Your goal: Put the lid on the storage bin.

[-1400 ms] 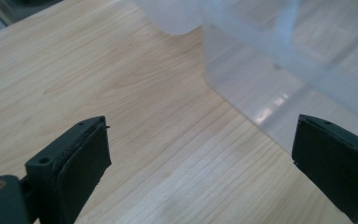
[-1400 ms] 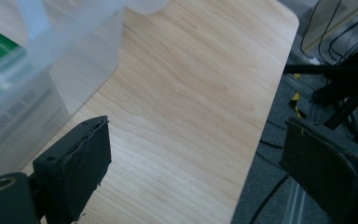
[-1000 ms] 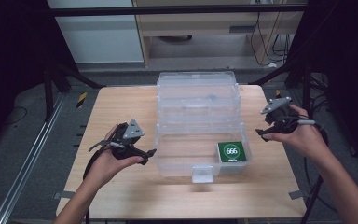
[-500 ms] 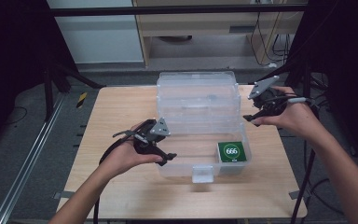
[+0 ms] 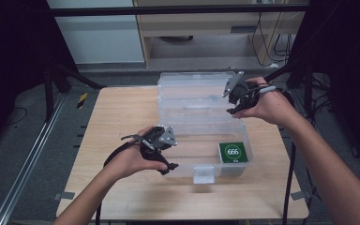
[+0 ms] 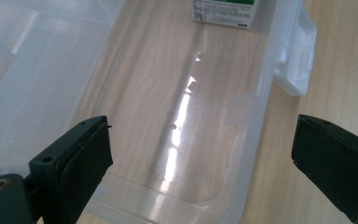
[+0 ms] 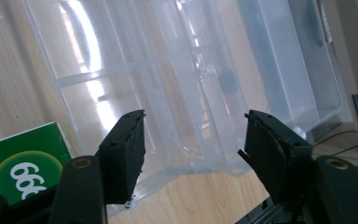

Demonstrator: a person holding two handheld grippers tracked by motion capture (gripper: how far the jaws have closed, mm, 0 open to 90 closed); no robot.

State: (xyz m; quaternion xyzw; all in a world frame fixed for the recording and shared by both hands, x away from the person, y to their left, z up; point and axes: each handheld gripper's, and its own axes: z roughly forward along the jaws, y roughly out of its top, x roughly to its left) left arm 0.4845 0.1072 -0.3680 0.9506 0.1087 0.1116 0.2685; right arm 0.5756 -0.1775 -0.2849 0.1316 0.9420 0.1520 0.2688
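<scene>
At centre frame of the high view, the clear storage box (image 5: pixel 201 122) lies open on the table (image 5: pixel 117 122). The left gripper (image 5: pixel 161 152) straddles its near-left wall and the right gripper (image 5: pixel 232 96) reaches its raised lid (image 5: pixel 192 86), both jaws spread and empty, likely to close it over the green carton (image 5: pixel 233 152).

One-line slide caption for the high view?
Open left gripper at the clear box's near wall, open right gripper over its lid; green pack inside.

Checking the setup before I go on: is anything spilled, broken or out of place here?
Nothing stands out. The clear box sits square on the table with its lid open, and the green pack lies flat in a front corner. Both grippers, left and right, are open and hold nothing.
</scene>
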